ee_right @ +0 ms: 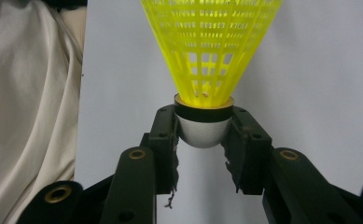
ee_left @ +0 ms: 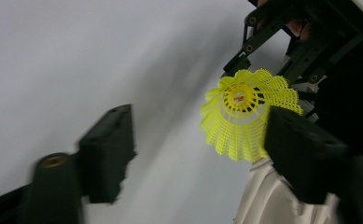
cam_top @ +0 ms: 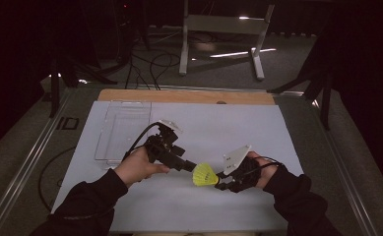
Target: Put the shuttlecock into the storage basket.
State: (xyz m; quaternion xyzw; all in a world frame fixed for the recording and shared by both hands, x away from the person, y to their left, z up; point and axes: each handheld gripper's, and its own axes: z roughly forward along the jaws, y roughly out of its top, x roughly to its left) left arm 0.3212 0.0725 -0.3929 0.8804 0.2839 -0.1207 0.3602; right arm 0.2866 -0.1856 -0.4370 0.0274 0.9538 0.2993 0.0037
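White-covered table [cam_top: 189, 196]; clear tray [cam_top: 122, 129], seemingly empty, far-left.

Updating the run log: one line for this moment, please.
right gripper: shut on shuttlecock cork | left gripper: open, jaws around skirt | clear tray: far left

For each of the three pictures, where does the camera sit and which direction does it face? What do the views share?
High view: above the person's side, facing forward and down on the table; both forearms, left gripper and right gripper show.
Left gripper view: rides the left gripper, looking between its open jaws into the yellow shuttlecock.
Right gripper view: rides the right gripper, whose jaws clamp the white cork.
Shared: all three show the shuttlecock.
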